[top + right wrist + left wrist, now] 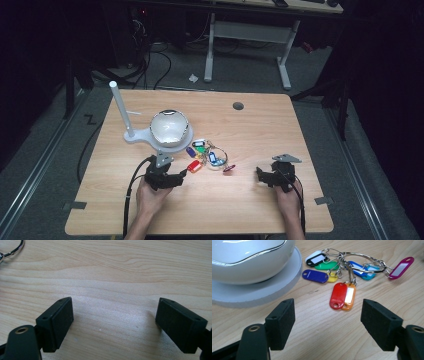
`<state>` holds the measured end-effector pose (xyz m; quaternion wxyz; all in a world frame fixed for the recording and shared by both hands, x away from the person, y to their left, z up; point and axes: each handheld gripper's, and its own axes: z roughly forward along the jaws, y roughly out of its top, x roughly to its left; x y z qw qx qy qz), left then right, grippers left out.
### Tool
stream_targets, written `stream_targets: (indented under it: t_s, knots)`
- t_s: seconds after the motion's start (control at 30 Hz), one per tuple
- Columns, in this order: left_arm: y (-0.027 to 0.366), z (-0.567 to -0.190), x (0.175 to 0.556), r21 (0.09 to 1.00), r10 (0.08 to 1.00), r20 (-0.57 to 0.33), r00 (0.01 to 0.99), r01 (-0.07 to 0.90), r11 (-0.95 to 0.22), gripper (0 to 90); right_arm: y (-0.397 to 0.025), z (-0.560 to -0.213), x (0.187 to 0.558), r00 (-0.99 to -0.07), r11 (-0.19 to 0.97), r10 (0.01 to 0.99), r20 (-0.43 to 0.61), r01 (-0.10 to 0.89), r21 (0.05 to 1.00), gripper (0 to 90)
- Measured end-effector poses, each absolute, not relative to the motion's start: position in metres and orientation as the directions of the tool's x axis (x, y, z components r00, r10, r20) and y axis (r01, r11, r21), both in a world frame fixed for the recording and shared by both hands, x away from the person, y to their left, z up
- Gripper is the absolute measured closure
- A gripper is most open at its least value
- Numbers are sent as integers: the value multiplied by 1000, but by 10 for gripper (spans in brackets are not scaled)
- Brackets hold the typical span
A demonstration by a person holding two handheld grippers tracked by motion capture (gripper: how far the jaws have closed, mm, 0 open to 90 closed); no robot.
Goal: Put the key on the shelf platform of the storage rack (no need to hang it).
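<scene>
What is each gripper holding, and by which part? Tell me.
Nothing. The left gripper is open just short of the key tags; the right gripper is open over the bare table.

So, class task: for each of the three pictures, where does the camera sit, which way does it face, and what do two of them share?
High view: above the person's side, facing forward and down on the table; forearms, left claw and right claw show.
Left gripper view: rides the left claw, looking along its open jaws at the key tags and white bowl.
Right gripper view: rides the right claw, jaws open, facing bare wood.
Shared: the high and left gripper views both show the tags and bowl.
</scene>
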<state>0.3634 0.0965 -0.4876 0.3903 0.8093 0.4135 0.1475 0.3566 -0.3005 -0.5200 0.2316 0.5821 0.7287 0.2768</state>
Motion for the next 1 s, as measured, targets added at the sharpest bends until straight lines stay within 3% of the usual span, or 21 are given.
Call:
stream_targets:
  t_s: [1.0]
  knots:
    - [35, -472, 405, 730, 706, -79, 704, 523, -440, 303, -301, -520, 357, -215, 169, 976, -15, 720, 673, 148]
